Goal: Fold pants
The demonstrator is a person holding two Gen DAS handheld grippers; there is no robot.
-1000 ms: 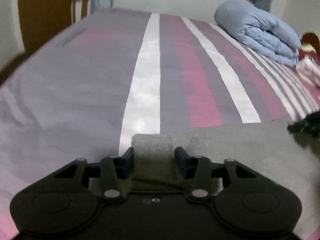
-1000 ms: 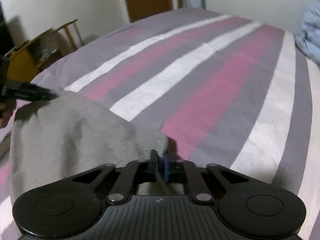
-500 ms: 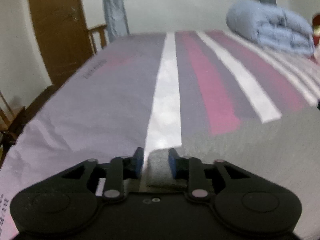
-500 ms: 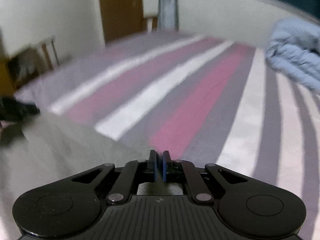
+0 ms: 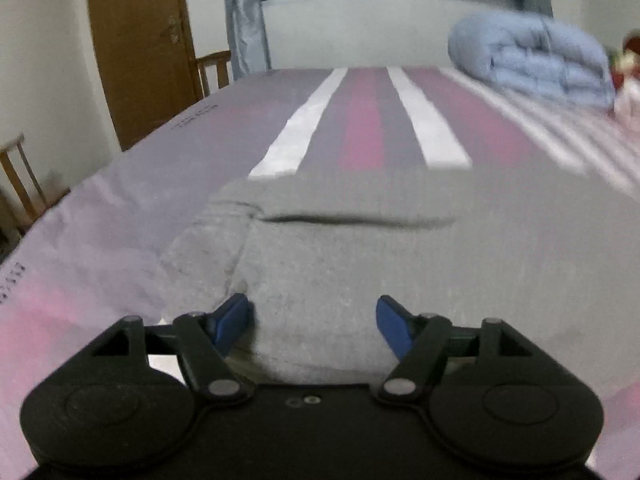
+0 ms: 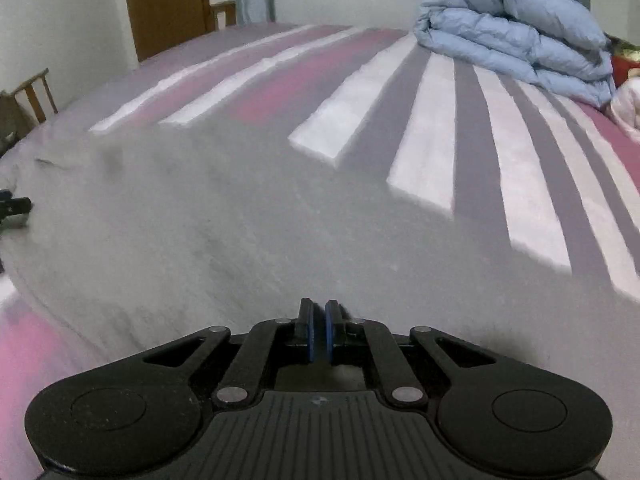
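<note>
A: How is the left gripper (image 5: 312, 320) seen?

B: Its jaws are opening; the grey pants (image 5: 360, 264) lie between and ahead of the blue pads, which are not pressed on the cloth.

A: And the right gripper (image 6: 319, 330)?

B: It is closed tight. Whether cloth is pinched there cannot be told, as the view is blurred. The pants (image 6: 240, 220) are spread just ahead of it on the striped bed (image 6: 540, 168).

A: Anything farther off?

B: A folded blue quilt (image 6: 516, 28) is seen well beyond, to the right.
</note>
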